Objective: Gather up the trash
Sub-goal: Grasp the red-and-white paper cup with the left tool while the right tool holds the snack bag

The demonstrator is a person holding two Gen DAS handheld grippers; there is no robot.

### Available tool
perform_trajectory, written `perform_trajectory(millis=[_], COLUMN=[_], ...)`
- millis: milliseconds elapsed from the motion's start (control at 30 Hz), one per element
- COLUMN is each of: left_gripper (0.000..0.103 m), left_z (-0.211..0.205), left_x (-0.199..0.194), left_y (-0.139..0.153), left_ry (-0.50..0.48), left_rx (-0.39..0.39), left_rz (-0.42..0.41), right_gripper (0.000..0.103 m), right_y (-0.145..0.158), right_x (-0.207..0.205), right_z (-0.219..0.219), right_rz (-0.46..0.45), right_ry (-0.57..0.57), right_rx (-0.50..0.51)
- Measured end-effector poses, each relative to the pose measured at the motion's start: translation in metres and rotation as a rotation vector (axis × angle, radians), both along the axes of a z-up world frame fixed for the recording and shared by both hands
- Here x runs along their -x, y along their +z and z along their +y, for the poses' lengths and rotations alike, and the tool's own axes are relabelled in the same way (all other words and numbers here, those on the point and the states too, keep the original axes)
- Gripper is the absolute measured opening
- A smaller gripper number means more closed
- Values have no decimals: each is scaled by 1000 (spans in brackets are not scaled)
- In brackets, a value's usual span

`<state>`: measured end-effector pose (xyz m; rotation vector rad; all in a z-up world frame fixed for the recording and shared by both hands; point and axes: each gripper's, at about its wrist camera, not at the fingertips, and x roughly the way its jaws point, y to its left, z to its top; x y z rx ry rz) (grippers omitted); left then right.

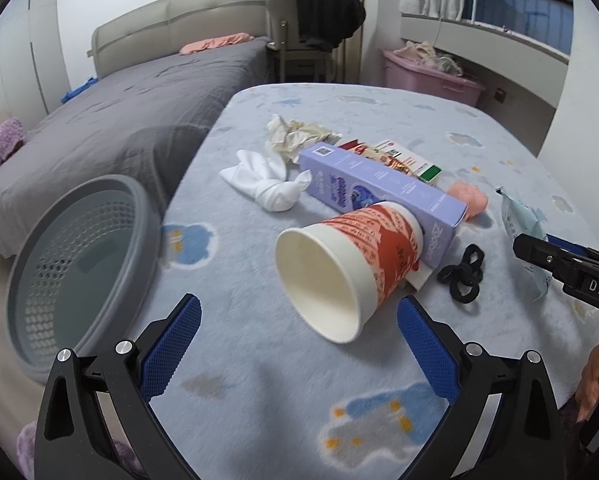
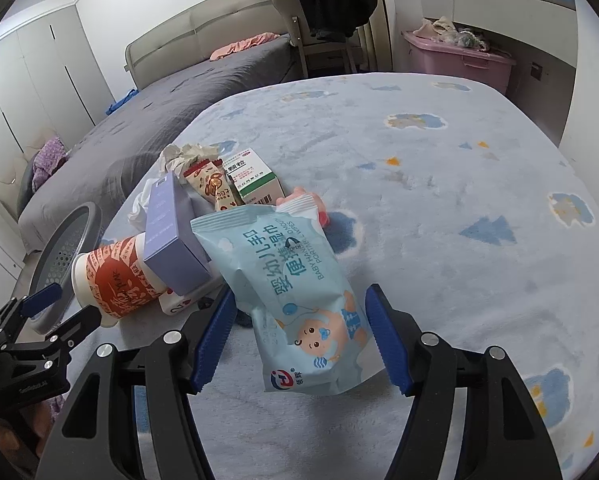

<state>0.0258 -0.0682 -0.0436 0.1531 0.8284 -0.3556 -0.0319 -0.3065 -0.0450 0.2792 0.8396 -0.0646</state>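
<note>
**Cup and wipes between my open jaws**

My paper cup lies tipped on the surface, mouth toward me, basket off its left edge. Wipes pack lies lengthwise between my right gripper jaws, untouched; left gripper jaws gape empty.

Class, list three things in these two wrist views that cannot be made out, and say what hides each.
- Basket interior: left view, blurred.
- Black hair ties: right view, almost wholly hidden behind the wipes pack.
- White card under the paper cup and purple box: both views, mostly covered.
</note>
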Motion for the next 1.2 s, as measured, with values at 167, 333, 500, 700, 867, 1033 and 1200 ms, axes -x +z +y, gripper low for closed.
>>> perform_trajectory(millis=[167, 333, 500, 700, 867, 1033, 1200], left_gripper=[97, 97, 97, 97, 97, 97, 97], left_z=[-2, -4, -3, 3, 2, 0, -3], left_x=[-11, -19, -27, -37, -42, -50, -53], left_y=[-7, -12, -15, -18, -21, -23, -23], left_ry=[-41, -104, -156, -186, -222, -264, -269], left_rx=[40, 66, 85, 127, 154, 188, 170], left_rz=[9, 26, 29, 54, 81, 135, 133], right_gripper=[64, 64, 64, 64, 64, 64, 64], right_y=[1, 1, 1, 1, 1, 0, 2], right_x=[1, 1, 0, -1, 0, -1, 0], right_z=[-2, -5, -5, -4, -4, -3, -3], right_rz=[-9, -13, -18, -21, -21, -20, -27], right_ry=[-3, -4, 3, 10, 13, 18, 21], right_rx=[-9, -25, -34, -39, -44, -47, -48])
